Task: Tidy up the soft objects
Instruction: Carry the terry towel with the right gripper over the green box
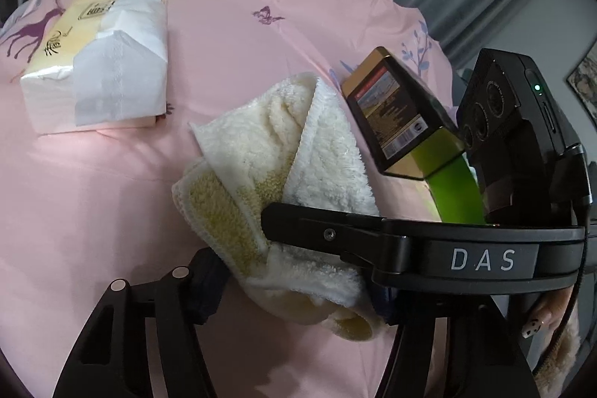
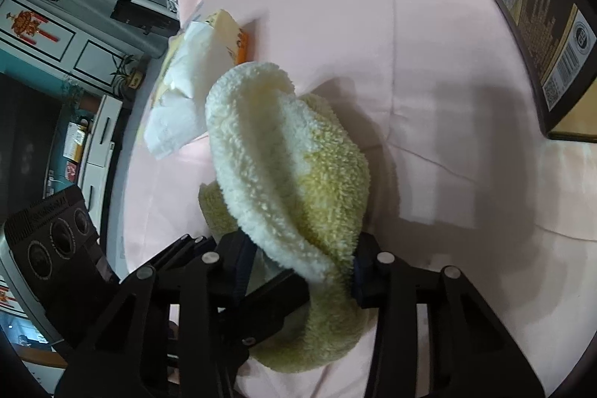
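A fluffy cream-and-yellow towel [image 1: 298, 152] lies bunched on the pink bedsheet [image 1: 261, 25]. My left gripper [image 1: 294, 290] is shut on its near end, both dark pads pressed into the pile. One finger [image 1: 317, 230] of my right gripper crosses over the towel from the right. In the right wrist view the towel [image 2: 291, 166] rises in a hump, and my right gripper [image 2: 302, 265] is shut on its lower fold. The left gripper's camera housing [image 2: 56, 241] shows at lower left.
An opened tissue pack [image 1: 93, 62] [image 2: 194, 81] lies left of the towel. A black-and-gold box [image 1: 399, 114] [image 2: 541, 25] with a green part stands to its right. A person's hand [image 1: 541, 319] holds the right gripper. Furniture and clothes lie beyond the bed edge.
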Demonstrator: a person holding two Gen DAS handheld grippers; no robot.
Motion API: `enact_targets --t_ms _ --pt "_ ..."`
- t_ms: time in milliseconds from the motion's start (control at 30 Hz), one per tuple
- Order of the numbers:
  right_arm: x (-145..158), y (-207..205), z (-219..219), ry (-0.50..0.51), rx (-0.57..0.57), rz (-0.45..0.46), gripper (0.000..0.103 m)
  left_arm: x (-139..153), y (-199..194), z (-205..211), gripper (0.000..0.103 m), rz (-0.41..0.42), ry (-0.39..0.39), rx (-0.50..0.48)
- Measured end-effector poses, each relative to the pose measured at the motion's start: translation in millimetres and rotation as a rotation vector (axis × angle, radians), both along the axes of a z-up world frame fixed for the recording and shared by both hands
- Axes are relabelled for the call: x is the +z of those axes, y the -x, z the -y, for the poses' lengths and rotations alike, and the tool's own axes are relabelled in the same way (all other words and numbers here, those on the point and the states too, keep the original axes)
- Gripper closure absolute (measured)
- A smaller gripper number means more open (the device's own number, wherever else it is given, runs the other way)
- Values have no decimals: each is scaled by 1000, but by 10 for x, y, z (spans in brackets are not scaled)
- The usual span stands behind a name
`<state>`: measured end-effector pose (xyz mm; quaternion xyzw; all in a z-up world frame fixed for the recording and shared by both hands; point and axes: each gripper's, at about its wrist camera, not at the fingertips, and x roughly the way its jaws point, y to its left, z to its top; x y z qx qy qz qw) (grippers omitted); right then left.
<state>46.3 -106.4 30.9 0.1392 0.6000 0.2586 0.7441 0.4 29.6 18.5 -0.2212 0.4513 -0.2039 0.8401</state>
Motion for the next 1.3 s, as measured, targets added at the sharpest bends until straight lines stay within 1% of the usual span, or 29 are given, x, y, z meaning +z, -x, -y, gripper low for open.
enact_targets --t_ms 100,600,733,1067,1200,1300 --pt "43 10 -2 -21 9 13 63 73 39 -11 42 24 -6 4" --pt "508 223 -78 -71 33 150 63 499 331 -83 42 175 -57 38" --pt "694 259 -149 -78 43 197 62 655 419 -93 42 227 -72 58" --pt "1129 299 -252 -76 83 302 61 1047 555 -130 42 323 -100 120" --pt "1240 305 -245 -122 99 339 61 1195 643 -113 42 367 -129 165" --pt "1296 335 -235 -124 115 363 61 1277 680 -78 42 379 -157 175"
